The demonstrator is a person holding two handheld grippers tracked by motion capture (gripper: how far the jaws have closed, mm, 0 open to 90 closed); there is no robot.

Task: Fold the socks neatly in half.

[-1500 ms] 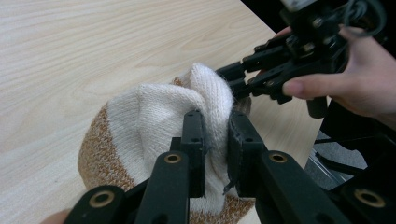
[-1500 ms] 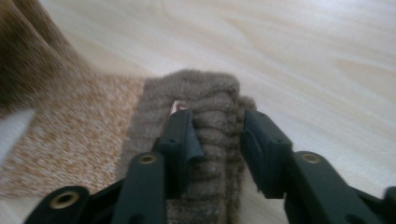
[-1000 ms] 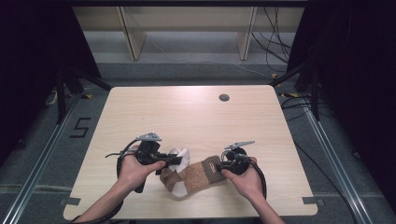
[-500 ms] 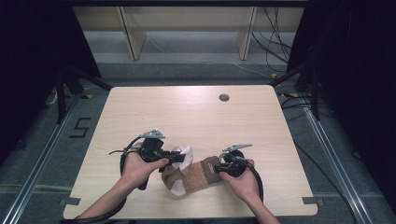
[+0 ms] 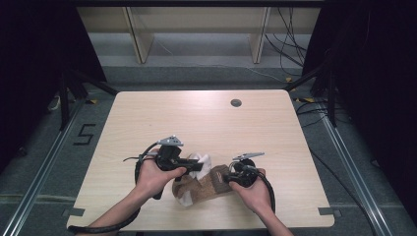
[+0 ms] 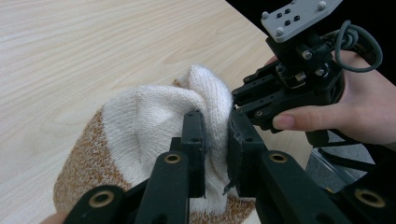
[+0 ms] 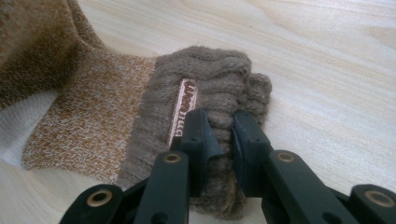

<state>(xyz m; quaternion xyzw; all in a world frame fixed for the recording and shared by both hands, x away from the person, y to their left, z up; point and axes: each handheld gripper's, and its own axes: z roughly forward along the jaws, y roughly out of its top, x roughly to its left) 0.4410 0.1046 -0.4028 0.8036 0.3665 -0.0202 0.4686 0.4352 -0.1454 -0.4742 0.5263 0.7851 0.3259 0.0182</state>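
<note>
Since a second ago my left gripper (image 5: 196, 164) has carried the sock's (image 5: 201, 184) white toe slightly upward at lower centre, both grippers pinching it, right gripper (image 5: 222, 178) clamping the brown cuff; folding looks barely begun.

place: lab recording bay | signs: black curtains (image 5: 39, 73); floor rails (image 5: 44, 167); loose cables (image 5: 290, 44)

Sock (image 5: 201, 184): white toe, orange-brown fleck body, brown ribbed cuff; table (image 5: 196, 118) pale wood.
</note>
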